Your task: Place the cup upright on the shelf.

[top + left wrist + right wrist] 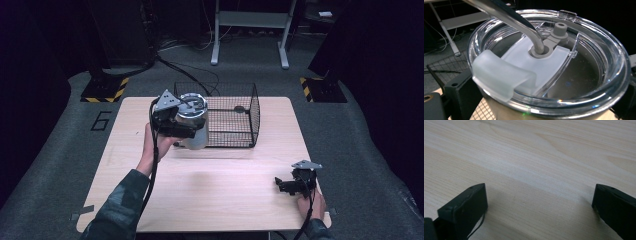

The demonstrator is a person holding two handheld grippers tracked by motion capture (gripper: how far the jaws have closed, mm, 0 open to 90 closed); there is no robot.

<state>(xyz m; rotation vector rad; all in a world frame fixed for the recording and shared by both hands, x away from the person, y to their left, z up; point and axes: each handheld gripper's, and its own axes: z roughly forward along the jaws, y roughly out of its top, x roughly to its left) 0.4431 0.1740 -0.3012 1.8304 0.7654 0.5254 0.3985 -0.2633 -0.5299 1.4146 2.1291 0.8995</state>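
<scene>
The black jaws of the left gripper (187, 131) are closed around the silver steel tumbler with a clear plastic lid (193, 120), one jaw on each side of its body just below the rim. The left gripper view looks down on that lid: a frosted slider tab (499, 75) and a bent metal straw (516, 21) passing through a grey grommet. The right gripper (286, 185) stands wide open and holds nothing, its jaws spread above bare wood in the right gripper view.

The tumbler is held at the near left corner of the black wire mesh basket (252, 112), just outside its wall; whether its base touches the pale wooden table (210, 195) or hangs slightly above it cannot be told. The step in hand looks like carrying the tumbler, probably to set it in the basket. That next move would call for lifting it clear of the basket's rim, keeping it upright so the straw stays put, then lowering it onto the mesh floor before loosening the grip.

The left forearm reaches forward towards the basket, hand wrapped under the gripper. The right hand rests well away from the basket, at the table's near right corner.
</scene>
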